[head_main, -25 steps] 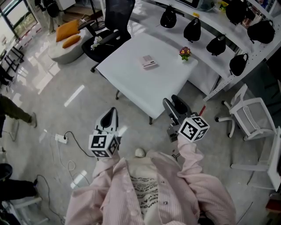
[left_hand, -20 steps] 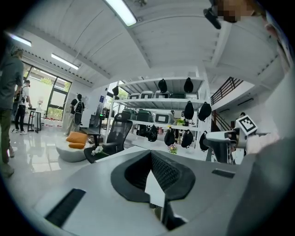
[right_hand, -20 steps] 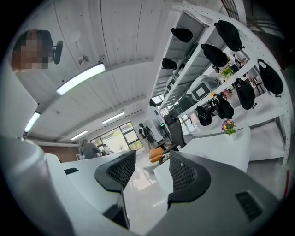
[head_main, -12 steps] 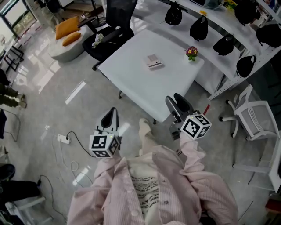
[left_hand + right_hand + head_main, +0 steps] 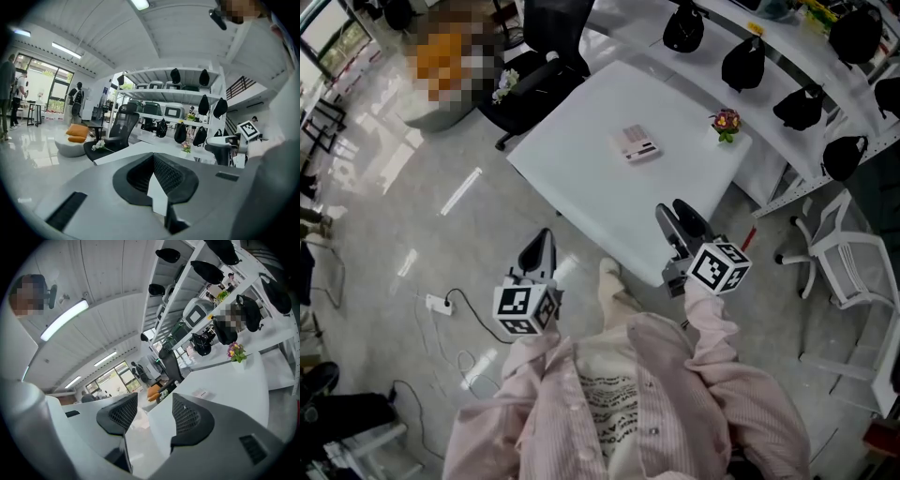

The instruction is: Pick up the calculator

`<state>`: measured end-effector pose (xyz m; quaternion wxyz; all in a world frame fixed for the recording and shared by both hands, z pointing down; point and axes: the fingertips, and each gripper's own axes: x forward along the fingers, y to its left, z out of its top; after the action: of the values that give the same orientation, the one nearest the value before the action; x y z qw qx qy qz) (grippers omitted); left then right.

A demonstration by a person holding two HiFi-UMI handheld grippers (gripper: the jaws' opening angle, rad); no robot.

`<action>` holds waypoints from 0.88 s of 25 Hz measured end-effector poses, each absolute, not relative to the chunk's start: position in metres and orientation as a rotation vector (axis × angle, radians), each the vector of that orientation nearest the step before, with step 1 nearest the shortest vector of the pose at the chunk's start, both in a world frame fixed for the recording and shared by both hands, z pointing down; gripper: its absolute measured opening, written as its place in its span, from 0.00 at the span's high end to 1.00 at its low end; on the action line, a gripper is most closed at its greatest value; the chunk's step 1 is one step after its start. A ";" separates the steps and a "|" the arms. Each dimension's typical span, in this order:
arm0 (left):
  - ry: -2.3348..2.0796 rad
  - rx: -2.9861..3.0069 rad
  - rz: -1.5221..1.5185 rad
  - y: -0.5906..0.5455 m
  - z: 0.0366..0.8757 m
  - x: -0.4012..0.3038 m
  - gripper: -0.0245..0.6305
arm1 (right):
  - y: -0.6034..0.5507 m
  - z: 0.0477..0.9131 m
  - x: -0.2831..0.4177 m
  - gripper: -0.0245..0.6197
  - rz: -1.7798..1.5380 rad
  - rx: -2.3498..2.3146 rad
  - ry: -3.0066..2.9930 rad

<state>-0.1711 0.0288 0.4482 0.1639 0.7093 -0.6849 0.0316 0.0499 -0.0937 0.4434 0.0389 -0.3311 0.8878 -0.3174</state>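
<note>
The calculator, a small pale slab with a dark strip, lies flat near the middle of the white table. In the right gripper view the calculator is a tiny patch far ahead on the tabletop. My right gripper is open, held over the table's near edge, well short of the calculator. The right gripper shows a clear gap with nothing between its pads. My left gripper hangs over the floor to the left of the table. The left gripper has its tips together, shut on nothing.
A small flower pot stands at the table's far right corner. A black office chair sits behind the table, a white shelf with black bags beyond it, a white chair at the right. A power strip with cable lies on the floor.
The person has stepped toward the table, one foot now showing; the table and calculator sit nearer and further right in view. Both grippers keep their pose and jaw states.
</note>
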 end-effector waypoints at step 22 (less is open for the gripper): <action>-1.682 1.910 0.183 -0.128 0.538 -0.186 0.96 | -0.233 0.563 0.005 0.64 -1.493 -1.156 2.544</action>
<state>-0.1862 -0.1275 0.5383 0.2907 0.7162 -0.6308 0.0686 0.0052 -0.2332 0.5628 -0.0134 -0.3649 0.8029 -0.4712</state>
